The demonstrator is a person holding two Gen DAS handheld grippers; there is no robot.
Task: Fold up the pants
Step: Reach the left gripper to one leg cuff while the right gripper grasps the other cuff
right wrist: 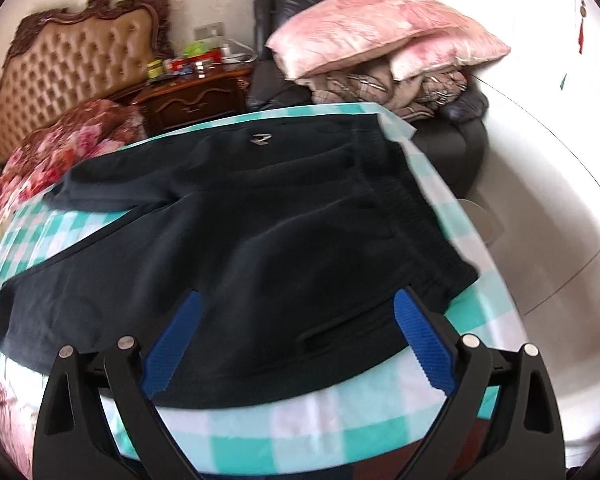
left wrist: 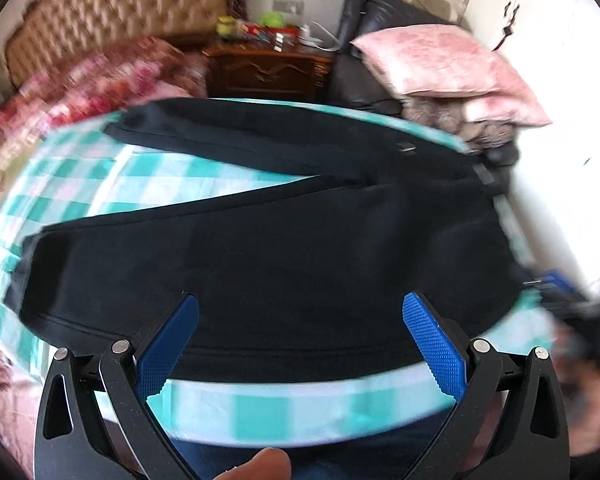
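Note:
Dark navy pants (left wrist: 260,248) lie spread flat on a teal-and-white checked cloth (left wrist: 260,412), legs running left, waistband at the right. In the right wrist view the pants (right wrist: 260,240) show a small silver logo (right wrist: 259,140) and the elastic waistband (right wrist: 416,216). My left gripper (left wrist: 300,312) is open and empty, hovering over the near leg. My right gripper (right wrist: 298,312) is open and empty, above the near hip area by a pocket slit (right wrist: 340,334). The right gripper also shows blurred at the right edge of the left wrist view (left wrist: 568,300).
A tufted headboard (right wrist: 72,68) and floral bedding (right wrist: 60,152) lie at the left. A wooden nightstand (right wrist: 192,100) with small items stands behind. A dark armchair (right wrist: 452,140) holds pink pillows (right wrist: 380,36) and folded blankets. White floor is at the right.

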